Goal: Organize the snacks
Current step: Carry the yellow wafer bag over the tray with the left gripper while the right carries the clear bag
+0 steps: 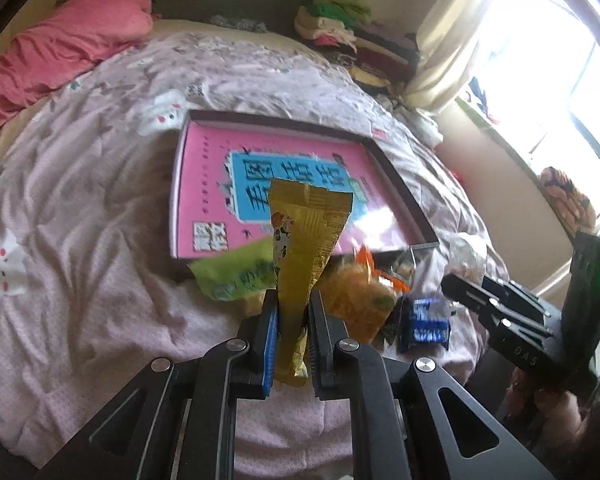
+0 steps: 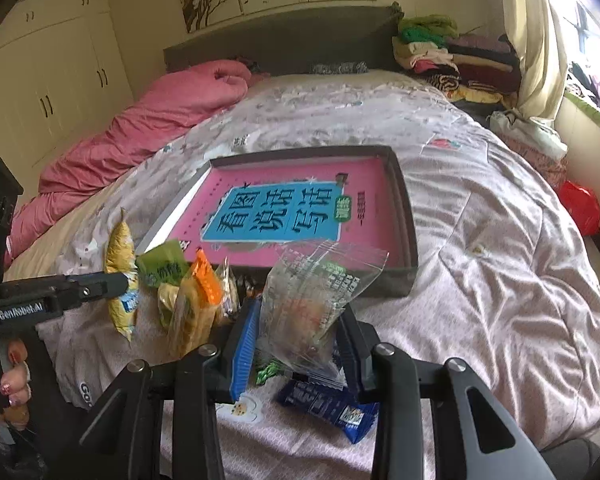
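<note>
My left gripper (image 1: 293, 312) is shut on a gold snack packet (image 1: 306, 240) and holds it upright above the bed; it also shows in the right wrist view (image 2: 120, 276). My right gripper (image 2: 296, 332) is shut on a clear plastic snack bag (image 2: 312, 300), lifted just in front of the shallow grey box (image 2: 404, 272). The box holds a pink book (image 2: 300, 216). A green packet (image 2: 162, 264), an orange packet (image 2: 196, 308) and a blue packet (image 2: 332, 408) lie in a pile on the bedspread before the box.
The bed is covered by a pale patterned bedspread (image 2: 480, 240). A pink quilt (image 2: 148, 128) lies at the far left. Folded clothes (image 2: 452, 56) are stacked at the headboard. A window with a curtain (image 2: 532, 40) is on the right.
</note>
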